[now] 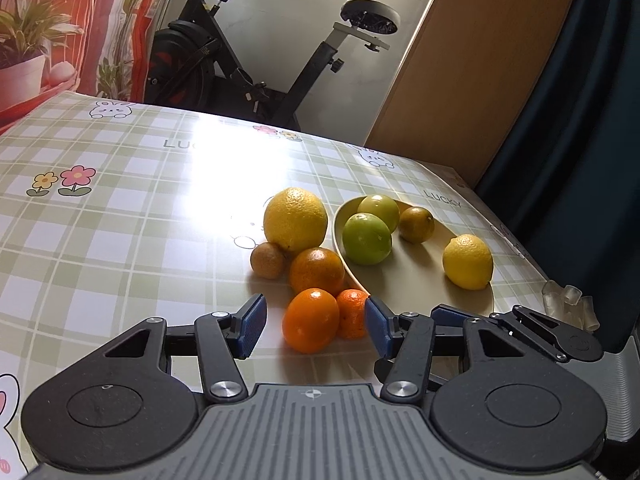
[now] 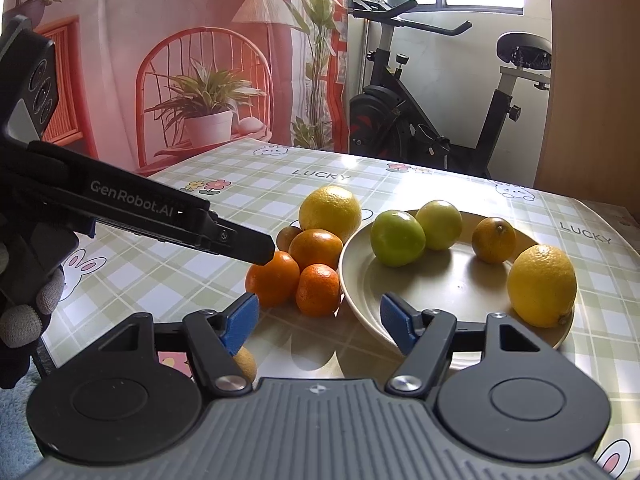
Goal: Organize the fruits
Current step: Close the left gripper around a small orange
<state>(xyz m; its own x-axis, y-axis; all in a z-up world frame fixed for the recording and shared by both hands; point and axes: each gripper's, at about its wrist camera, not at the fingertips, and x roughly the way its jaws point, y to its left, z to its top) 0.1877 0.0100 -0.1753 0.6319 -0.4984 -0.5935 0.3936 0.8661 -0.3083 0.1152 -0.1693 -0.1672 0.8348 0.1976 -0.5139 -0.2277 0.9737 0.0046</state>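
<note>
Jaws on the left gripper (image 1: 316,326) stand wide apart, straddling the nearest orange (image 1: 311,320) without touching it, and the right gripper (image 2: 318,320) is just as open, holding nothing, low by the plate (image 2: 460,280) rim. That orange sits on the bench (image 1: 120,240) in a tight cluster: a small mandarin (image 1: 352,314) touches its right side, a darker orange (image 1: 316,271) sits just behind, then a big lemon (image 1: 295,219) and a little brownish fruit (image 1: 267,260). I'd guess it is firm, fairly light and waxy enough to roll, so a hold across its widest middle looks safest. The mandarin crowds one pad (image 1: 378,326) and may get nudged. Two green fruits (image 2: 397,238), a small orange (image 2: 494,240) and a second lemon (image 2: 542,285) already lie in the plate
</note>
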